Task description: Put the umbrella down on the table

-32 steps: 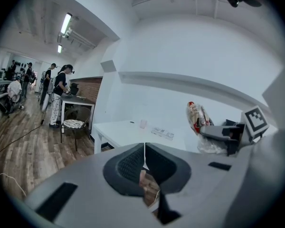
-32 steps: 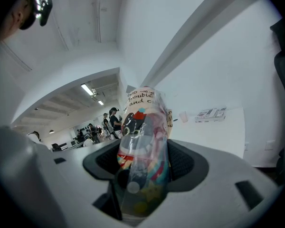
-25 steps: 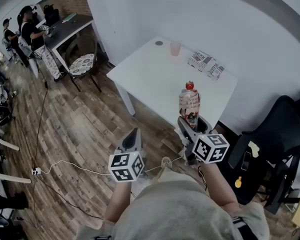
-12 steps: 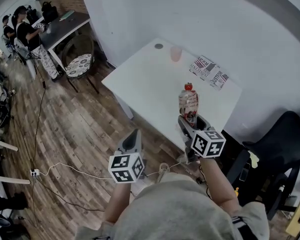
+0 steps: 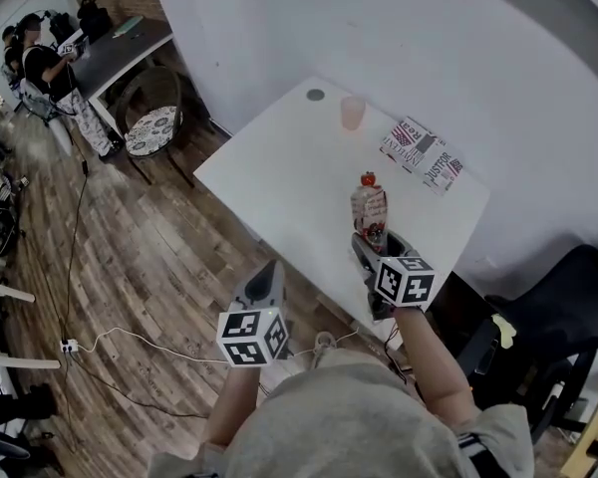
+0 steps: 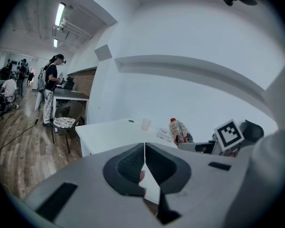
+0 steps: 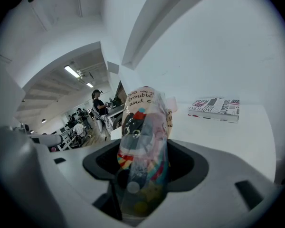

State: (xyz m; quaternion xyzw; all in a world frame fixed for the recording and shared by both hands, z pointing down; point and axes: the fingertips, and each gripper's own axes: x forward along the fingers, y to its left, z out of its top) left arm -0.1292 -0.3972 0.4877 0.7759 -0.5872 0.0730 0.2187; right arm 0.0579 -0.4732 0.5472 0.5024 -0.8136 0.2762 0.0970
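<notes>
A: Since the umbrella (image 5: 369, 207) is the thing to set down, where does it stand?

B: It is folded in a glossy printed sleeve with a red cap on top. It stands roughly upright, clamped low on its body between the jaws of the right gripper (image 5: 379, 252). From the head view it hangs over the near-right part of the white table (image 5: 279, 167), close to the edge. Whether its lower end touches the top, I cannot tell.

A: And the other hand?

B: The left gripper (image 5: 266, 279) is off the table's near edge, over the wooden floor (image 5: 149, 257). Its own view shows the jaws together with nothing between them.

A: What else is on the table?

B: A pink cup (image 5: 352, 113) and a printed book (image 5: 426, 155) lie toward the far side, both well apart from the umbrella. Free surface lies to its left.

A: So what could go wrong?

B: My guess is that the sleeve is slick, so the umbrella may slide in the jaws as it is tipped flat. Being round, it could roll once released, and letting go this near the edge could send it to the floor. Releasing from high up would make it bounce or swing. Laying it further in, lengthwise and low, looks safer, minding the cup.
</notes>
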